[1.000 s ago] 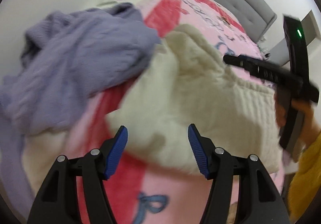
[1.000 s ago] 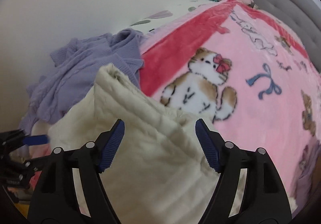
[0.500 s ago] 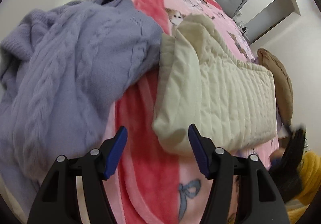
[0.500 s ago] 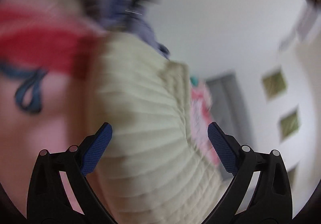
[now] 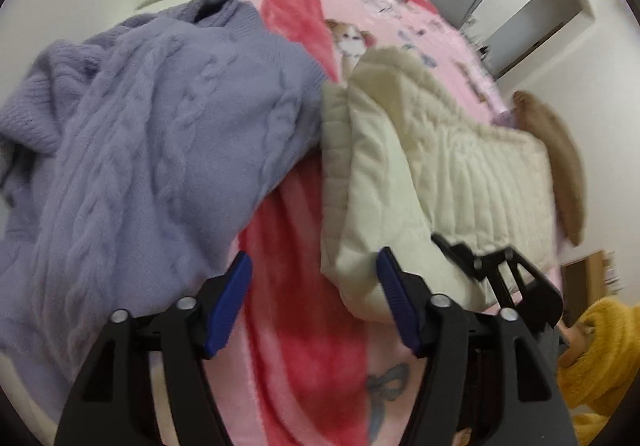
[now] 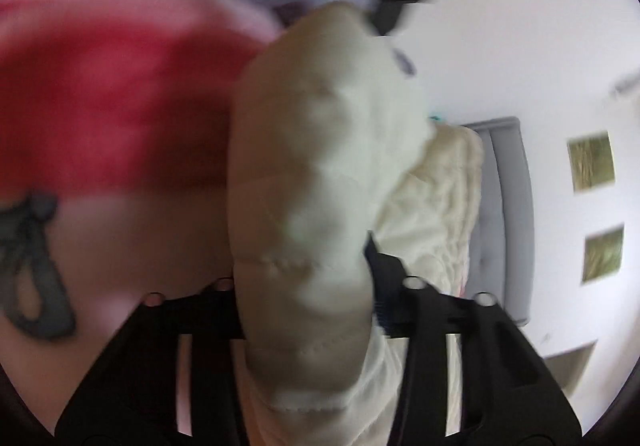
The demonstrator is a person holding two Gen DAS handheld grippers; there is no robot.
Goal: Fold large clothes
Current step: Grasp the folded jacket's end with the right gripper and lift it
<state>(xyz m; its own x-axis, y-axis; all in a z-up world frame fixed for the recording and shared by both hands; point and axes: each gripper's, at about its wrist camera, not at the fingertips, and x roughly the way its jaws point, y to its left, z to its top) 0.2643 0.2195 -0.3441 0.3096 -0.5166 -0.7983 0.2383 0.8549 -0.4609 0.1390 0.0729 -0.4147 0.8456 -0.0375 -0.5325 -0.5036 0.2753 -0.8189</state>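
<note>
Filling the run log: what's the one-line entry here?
left gripper: open, empty | right gripper: shut on cream quilted garment | purple sweater: untouched

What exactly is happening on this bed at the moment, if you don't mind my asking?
A person is folding clothes on a bed covered by a pink blanket, using a handheld gripper in each hand. The right gripper is clamped on the near edge of a cream quilted garment. The left gripper hangs open over the blanket, holding nothing. A lavender cable-knit sweater lies crumpled beside the cream piece, not yet folded.
</note>
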